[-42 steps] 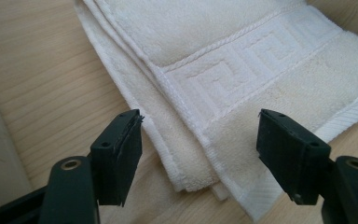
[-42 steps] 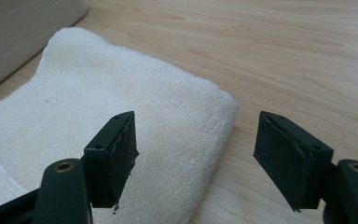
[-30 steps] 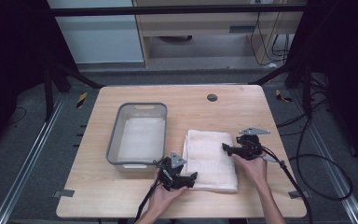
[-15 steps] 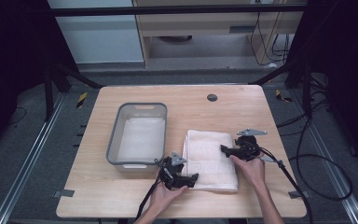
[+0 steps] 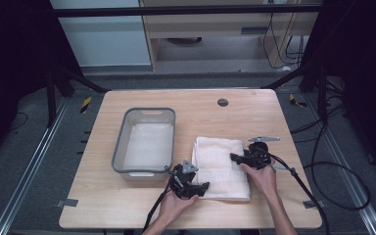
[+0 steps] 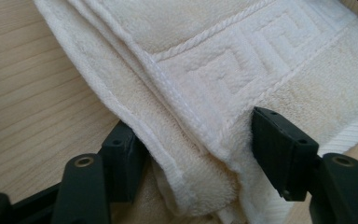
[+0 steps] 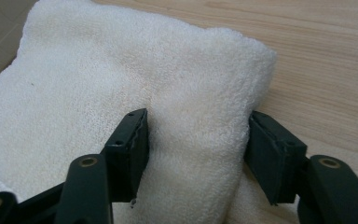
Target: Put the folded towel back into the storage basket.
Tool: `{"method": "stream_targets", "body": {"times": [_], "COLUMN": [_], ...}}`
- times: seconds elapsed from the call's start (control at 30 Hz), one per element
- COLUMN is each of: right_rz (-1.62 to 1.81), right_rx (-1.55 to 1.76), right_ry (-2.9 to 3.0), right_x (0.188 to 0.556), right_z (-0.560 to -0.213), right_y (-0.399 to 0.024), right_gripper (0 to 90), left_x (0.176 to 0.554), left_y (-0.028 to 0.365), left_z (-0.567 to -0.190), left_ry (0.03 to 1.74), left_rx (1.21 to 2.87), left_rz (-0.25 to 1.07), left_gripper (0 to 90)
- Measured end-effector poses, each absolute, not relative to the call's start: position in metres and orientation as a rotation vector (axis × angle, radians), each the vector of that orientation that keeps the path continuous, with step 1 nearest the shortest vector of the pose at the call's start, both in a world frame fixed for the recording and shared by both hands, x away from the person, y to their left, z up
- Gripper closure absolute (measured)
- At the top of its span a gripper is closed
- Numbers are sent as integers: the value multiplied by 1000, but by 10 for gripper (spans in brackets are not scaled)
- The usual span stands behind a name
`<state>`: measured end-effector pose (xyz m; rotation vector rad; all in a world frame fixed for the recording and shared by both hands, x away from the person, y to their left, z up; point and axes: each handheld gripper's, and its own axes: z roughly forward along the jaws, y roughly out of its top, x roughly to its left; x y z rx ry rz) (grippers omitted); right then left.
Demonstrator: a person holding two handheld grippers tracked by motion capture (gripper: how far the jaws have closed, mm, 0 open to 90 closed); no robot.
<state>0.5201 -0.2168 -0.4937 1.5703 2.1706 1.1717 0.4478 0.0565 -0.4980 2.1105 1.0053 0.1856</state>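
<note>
Wooden table (image 5: 103, 200), grey bin (image 5: 147, 142) at left: folded cream towel (image 5: 220, 161) is lying right of it, left gripper (image 5: 203, 187) and right gripper (image 5: 235, 157) jaws just closing, now pinching its near-left corner and right edge — grasp step; next, lifting together toward bin.

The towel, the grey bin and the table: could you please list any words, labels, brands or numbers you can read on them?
None can be read: the towel bears a woven key-pattern border and a cord line, no lettering.
The bin and table show no print or label.
</note>
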Motion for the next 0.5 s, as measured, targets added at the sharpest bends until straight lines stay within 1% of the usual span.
{"method": "stream_targets", "body": {"times": [0.2,0.3,0.33,0.5], "right_rz": [1188,1202,1209,1239], "right_rx": [1606,1620,1617,1625], "right_ry": [2173,2174,2175,2170], "right_x": [520,520,519,518], "right_z": [-493,-493,-493,-491], "right_y": [-216,-215,-215,-214], "right_gripper": [497,520,548,628], "left_x": [449,450,451,452], "left_y": [57,56,57,59], "left_z": [-497,-497,-497,-496], "left_ry": [1000,1008,1018,1026], "left_rx": [2115,2109,2100,2090], "left_rz": [137,124,104,65], "left_gripper": [462,484,513,602]}}
